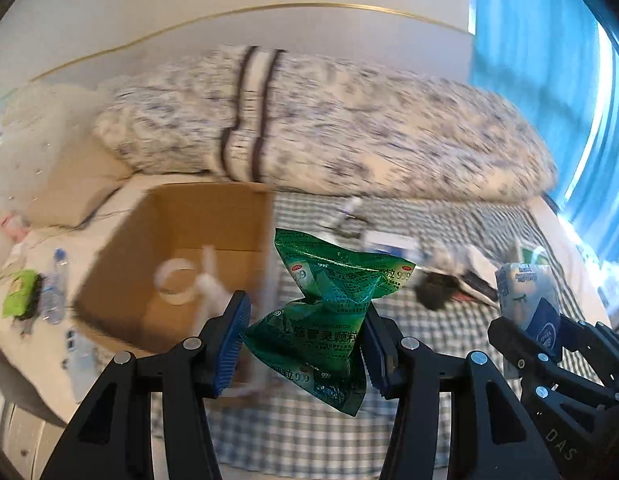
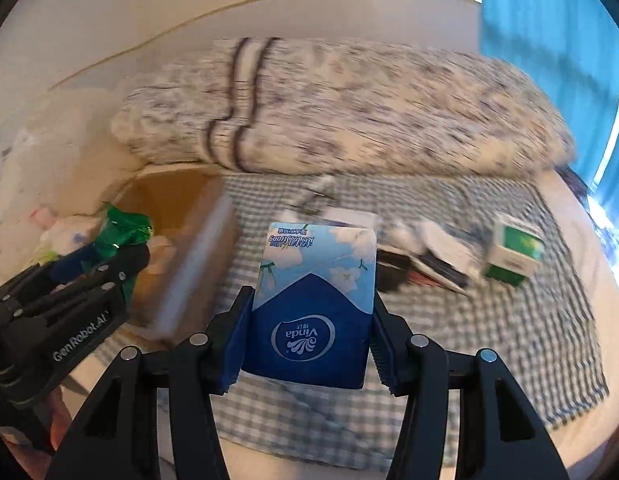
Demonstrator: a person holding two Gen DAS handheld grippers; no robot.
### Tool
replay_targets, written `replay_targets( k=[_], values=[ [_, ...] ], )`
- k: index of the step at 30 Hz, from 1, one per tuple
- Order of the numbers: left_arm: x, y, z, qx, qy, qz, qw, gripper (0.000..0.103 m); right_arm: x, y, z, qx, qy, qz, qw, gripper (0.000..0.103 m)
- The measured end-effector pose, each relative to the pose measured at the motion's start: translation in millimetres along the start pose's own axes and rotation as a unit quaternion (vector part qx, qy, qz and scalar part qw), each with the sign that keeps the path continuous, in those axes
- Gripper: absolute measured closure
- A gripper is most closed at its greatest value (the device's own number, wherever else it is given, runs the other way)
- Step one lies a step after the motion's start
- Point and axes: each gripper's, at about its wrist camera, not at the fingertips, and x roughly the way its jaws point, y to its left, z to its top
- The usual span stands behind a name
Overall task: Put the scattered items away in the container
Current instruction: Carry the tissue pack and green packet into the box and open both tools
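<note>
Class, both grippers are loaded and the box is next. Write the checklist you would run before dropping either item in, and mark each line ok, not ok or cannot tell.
1. Left gripper shut on the green sachet pack: ok.
2. Right gripper shut on the blue tissue pack: ok.
3. Cardboard box open at the top: ok.
4. Room left in the box, which already holds a tape roll: ok.
5. Sachet pack already over the box opening: cannot tell; it appears near the box's right edge.
6. Bed sheet cleared: not ok; the green and white carton and other items remain.
</note>
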Motion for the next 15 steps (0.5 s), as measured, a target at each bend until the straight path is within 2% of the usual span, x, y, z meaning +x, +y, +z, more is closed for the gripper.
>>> replay_targets(
  k=[7, 15],
  values=[
    [16, 90, 4, -0.048, 0.016, 0.044, 0.9977, 0.049, 28, 88, 22, -0.046, 0.012, 0.058, 0.997, 0.050],
    [60, 147, -3, -0.081, 0.048, 0.061, 0.9937, 0.049, 84, 153, 37, -0.078, 0.045, 0.092, 0.992, 0.050]
  ],
)
